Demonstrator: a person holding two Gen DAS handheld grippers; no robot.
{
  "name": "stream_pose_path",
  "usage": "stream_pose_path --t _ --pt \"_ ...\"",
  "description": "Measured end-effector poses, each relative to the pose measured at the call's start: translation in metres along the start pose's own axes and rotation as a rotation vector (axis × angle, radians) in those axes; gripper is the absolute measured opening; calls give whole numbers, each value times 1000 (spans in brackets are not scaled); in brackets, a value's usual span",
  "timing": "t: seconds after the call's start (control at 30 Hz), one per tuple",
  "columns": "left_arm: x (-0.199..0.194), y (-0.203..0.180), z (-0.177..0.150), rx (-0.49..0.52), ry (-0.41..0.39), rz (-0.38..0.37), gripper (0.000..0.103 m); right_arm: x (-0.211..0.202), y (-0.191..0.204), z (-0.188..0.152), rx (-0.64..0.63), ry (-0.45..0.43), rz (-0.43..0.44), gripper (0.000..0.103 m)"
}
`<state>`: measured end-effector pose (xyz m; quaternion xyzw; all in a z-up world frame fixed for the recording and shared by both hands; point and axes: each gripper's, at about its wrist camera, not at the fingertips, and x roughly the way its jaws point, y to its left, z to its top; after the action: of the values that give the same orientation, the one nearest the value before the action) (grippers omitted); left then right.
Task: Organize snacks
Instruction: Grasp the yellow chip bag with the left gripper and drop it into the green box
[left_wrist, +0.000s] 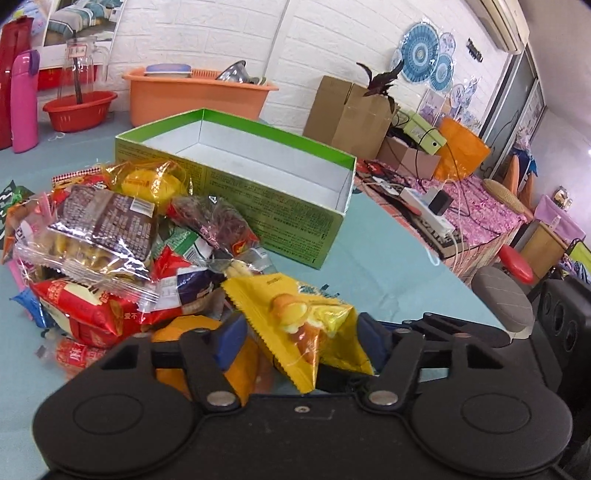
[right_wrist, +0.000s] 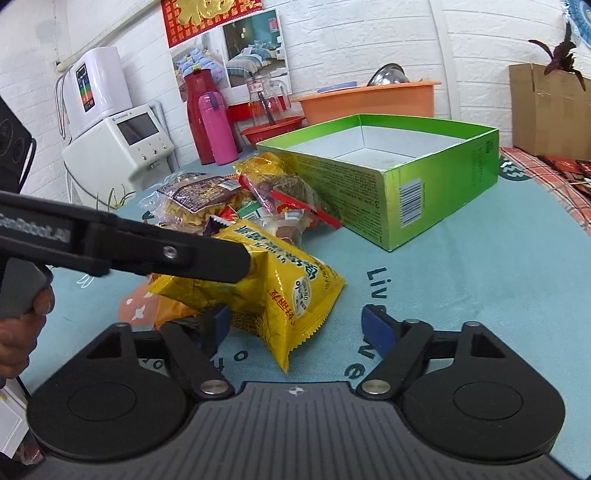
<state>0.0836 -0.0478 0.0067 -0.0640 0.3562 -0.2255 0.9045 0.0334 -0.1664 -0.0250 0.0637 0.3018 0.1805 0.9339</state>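
Left wrist view: the left tool (left_wrist: 301, 341) has its blue pads on either side of a crinkled yellow foil snack packet (left_wrist: 295, 325), and the pads appear to pinch the packet's near end. That leaves the printed face free and pointing ahead. Just ahead and to the left of the tool lies the heap of mixed wrapped snacks (left_wrist: 110, 251) on the teal tabletop (left_wrist: 388, 266). Beyond the heap stands the open green cardboard box (left_wrist: 258, 184), empty inside. Judged: the box is the receptacle, set close to the pile so each carry is short.

Right wrist view: the right tool (right_wrist: 295, 325) stands spread, its pads bare, with nothing between them. The yellow packet (right_wrist: 288, 291) sits just ahead of it, held at its left end by the left tool (right_wrist: 236, 266), which reaches in from the left. The green box (right_wrist: 424, 184) stands ahead and to the right. Judged: the right tool waits clear while the packet is taken.
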Motion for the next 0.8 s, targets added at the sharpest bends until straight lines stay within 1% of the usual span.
stream_pose_path --t 0.03,0.07,0.1,0.13,0.2,0.33,0.43,0.53,0.67,0.8 --pt "4 2 0 -7 15 -6 61 2 0 0 -2 2 3 98" --pt "7 5 -1 -23 26 -12 60 3 1 -1 -8 -3 0 85" --pt "8 7 -2 -31 29 -11 59 3 1 -1 -13 -2 -11 63" --pt "8 7 -2 -35 29 -11 59 1 3 -1 -24 -10 -26 58" --pt "2 6 -3 -34 17 -24 56 -4 5 -2 -49 -23 -38 54" --pt "-16 -5 2 7 -42 -44 54 -23 8 4 -67 -65 -38 49" --pt "-26 -11 16 38 -95 -60 54 -35 13 17 -110 -120 -57 49" --pt "-30 -16 34 74 -136 -63 54 -39 13 35 -146 -169 -75 49" --pt "-21 -16 59 89 -175 -72 53 -32 9 58 -181 -222 -107 49" --pt "-1 -6 83 77 -181 -79 53 -14 -2 76 -184 -250 -133 49"
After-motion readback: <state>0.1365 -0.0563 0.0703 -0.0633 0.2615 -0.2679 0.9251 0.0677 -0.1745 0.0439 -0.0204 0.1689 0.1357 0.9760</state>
